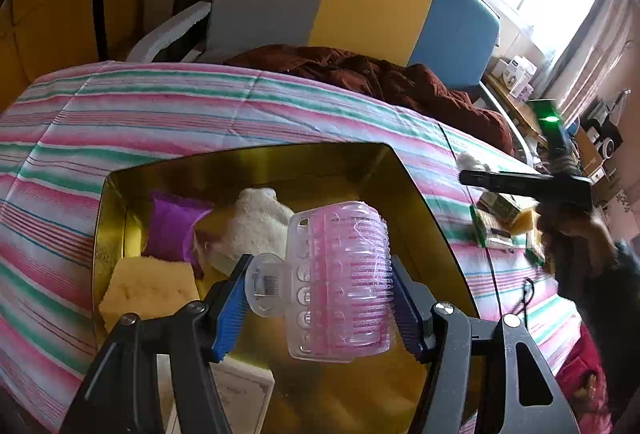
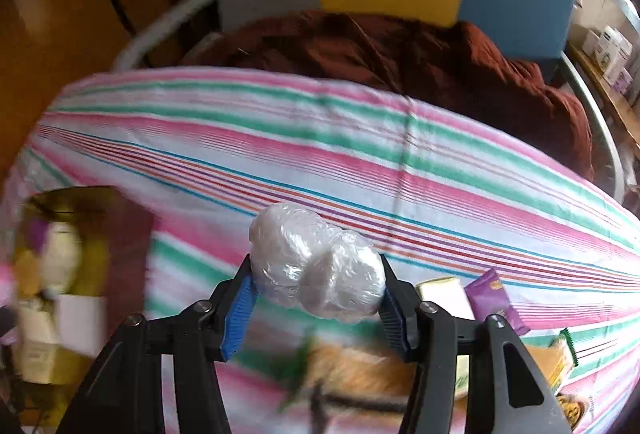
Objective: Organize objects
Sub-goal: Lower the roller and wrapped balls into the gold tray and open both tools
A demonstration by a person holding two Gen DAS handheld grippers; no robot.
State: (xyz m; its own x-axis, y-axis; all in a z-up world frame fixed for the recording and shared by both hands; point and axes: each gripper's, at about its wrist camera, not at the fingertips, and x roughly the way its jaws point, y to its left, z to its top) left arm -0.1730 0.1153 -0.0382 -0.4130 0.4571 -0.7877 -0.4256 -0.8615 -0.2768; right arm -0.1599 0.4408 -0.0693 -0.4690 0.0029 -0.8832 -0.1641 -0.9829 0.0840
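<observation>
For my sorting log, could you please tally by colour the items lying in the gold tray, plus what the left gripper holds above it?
In the gold tray:
Purple: 1, the purple pouch
White: 1, the white fluffy item
Yellow: 1, the yellow sponge
Held by the left gripper:
Pink: 1, the pink hair roller
Total: 4

The gold tin [image 1: 420,194] is shiny metal, smooth like a mirror. The hair clip [image 1: 340,282] is clear, glossy plastic with pink bristles. The yellow sponge [image 1: 148,286] looks rough and full of holes. The striped cloth [image 2: 360,154] is soft and matt. The white bundle [image 2: 320,266] is wrapped in crinkly, shiny plastic film. The purple packet [image 2: 496,298] is glossy.
</observation>
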